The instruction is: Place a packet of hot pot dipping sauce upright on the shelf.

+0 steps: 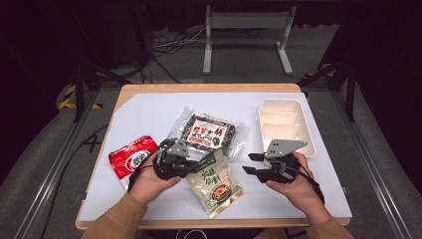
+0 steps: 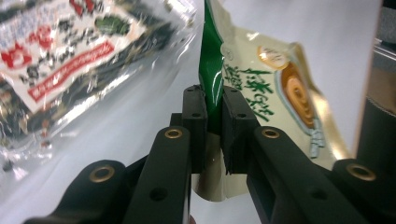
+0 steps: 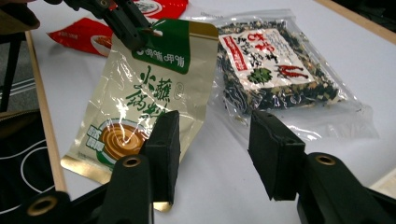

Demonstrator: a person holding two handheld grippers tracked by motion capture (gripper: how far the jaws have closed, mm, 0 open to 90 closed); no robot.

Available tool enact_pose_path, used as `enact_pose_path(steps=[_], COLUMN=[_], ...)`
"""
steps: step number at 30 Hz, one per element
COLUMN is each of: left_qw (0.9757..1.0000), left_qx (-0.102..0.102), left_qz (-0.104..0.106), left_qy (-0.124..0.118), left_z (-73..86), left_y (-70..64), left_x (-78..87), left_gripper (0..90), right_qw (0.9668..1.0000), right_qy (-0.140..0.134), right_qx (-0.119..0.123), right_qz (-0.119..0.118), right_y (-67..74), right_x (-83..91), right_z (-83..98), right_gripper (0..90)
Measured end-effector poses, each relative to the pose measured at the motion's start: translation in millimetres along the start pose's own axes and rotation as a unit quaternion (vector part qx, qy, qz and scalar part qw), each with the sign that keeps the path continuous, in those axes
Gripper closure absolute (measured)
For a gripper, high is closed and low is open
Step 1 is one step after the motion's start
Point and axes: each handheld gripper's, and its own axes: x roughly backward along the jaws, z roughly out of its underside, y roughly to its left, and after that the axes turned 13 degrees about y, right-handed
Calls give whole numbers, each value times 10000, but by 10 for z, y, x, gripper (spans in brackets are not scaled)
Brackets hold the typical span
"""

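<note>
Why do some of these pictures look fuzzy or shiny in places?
Left gripper view: the clear seaweed packet is blurred and streaked with glare, sitting too close to focus on. Right gripper view: the gold pouch throws back light, and the near fingers are soft. High view: the white table is lit, with dark surroundings.

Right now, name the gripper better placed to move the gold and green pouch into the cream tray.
Left. The left gripper is already shut on the pouch at its green top edge. The right gripper is open and holds nothing, though it sits nearer the tray, so a handover is possible.
</note>
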Motion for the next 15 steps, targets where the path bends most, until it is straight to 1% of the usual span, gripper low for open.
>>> enact_pose_path(steps=[2, 5, 7, 9, 11, 12, 15], left_qw=[9999, 9995, 9994, 9992, 9992, 9990, 9988], left_qx=[-122, -275, -269, -308, -300, -314, -327], left_qz=[27, -15, -45, -94, -119, -82, -69], left_qy=[-71, -167, -224, -243, -256, -292, -355], left_z=[-39, -87, -107, -120, -125, -126, -131], left_y=[-67, -139, -164, -185, -194, -195, -195], left_x=[81, 202, 271, 329, 361, 385, 436], left_gripper=[817, 819, 819, 818, 819, 819, 819], right_qw=[10000, 9998, 9996, 9998, 9998, 9997, 9995], right_qy=[-62, -168, -227, -161, -157, -173, -208], right_qx=[41, 105, 138, 119, 128, 154, 226], right_qz=[-1, 0, -8, 58, 61, 41, 18], right_y=[21, 49, 61, 58, 55, 49, 45], right_x=[37, 91, 124, 143, 154, 169, 196], right_z=[-13, -18, -24, -29, -29, -27, -32], right_gripper=[516, 512, 511, 537, 547, 555, 569])
